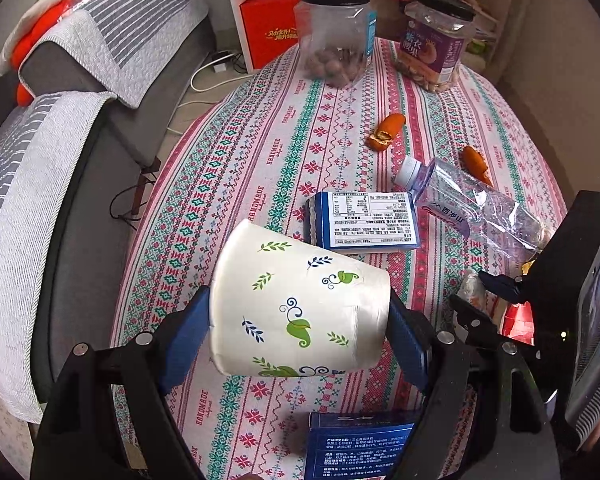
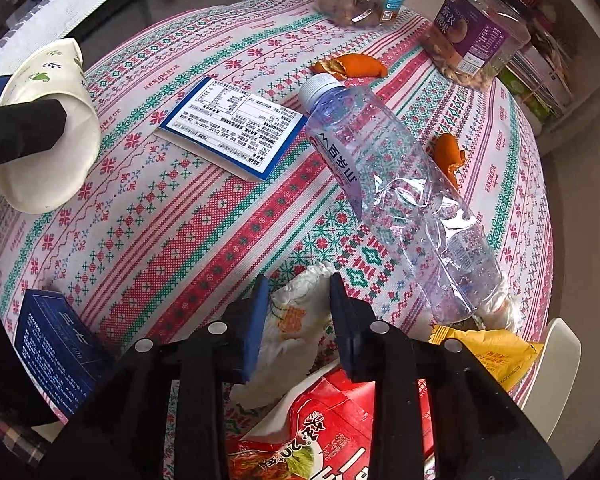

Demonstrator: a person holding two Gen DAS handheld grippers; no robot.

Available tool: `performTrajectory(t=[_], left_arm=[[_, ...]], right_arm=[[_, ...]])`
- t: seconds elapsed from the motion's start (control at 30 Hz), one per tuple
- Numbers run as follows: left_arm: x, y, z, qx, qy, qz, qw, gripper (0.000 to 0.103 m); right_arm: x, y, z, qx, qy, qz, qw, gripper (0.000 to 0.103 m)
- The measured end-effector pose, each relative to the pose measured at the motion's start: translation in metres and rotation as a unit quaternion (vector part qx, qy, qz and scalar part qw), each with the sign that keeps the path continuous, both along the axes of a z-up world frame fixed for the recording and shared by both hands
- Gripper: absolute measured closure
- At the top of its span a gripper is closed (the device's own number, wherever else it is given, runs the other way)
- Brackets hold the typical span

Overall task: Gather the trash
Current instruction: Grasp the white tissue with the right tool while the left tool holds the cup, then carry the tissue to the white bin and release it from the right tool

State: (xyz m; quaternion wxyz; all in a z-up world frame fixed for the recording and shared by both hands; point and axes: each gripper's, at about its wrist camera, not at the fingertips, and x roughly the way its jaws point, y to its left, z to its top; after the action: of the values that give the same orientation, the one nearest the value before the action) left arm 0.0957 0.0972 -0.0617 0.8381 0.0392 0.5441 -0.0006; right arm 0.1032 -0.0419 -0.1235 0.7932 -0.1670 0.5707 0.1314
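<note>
We see the right gripper point(image 2: 298, 292) at bottom centre, its blue pads pinching a crumpled white wrapper point(image 2: 296, 320) on the surface point(image 2: 188, 232). A clear bottle point(image 2: 388, 184) lies right of centre; a paper cup point(image 2: 48, 128) sits at left.

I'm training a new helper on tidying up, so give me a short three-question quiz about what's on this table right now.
1. True or false: the plastic bottle stands upright on the table.
2. What does the left gripper hold? A. a paper cup B. a blue box C. a jar of nuts
3. How many pieces of orange peel lie on the table?

Key:
1. False. It lies on its side.
2. A.
3. Two. The second piece lies beside the bottle.
</note>
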Motion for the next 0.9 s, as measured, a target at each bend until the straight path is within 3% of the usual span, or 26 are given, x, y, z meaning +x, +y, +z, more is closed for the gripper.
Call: performTrajectory(t=[0.1, 0.3, 0.63, 0.9], left_arm=[[0.000, 0.001, 0.003, -0.004, -0.006, 0.001, 1.0000, 0.023], [-0.001, 0.007, 0.013, -0.016, -0.022, 0.011, 0.9996, 0.023], [-0.004, 0.006, 0.034, -0.035, -0.081, 0.031, 0.9956, 0.023], [-0.006, -0.015, 0.046, -0.041, -0.130, 0.029, 0.9902, 0.023]], right_arm=[[0.006, -0.004, 0.011, 0.044, 0.000, -0.006, 0.999, 0.074], [0.004, -0.009, 0.053, 0.096, -0.061, -0.006, 0.993, 0.074], [0.001, -0.025, 0.098, 0.121, -0.183, -0.023, 0.975, 0.074], [-0.007, -0.050, 0.119, 0.121, -0.243, -0.045, 0.961, 0.074]])
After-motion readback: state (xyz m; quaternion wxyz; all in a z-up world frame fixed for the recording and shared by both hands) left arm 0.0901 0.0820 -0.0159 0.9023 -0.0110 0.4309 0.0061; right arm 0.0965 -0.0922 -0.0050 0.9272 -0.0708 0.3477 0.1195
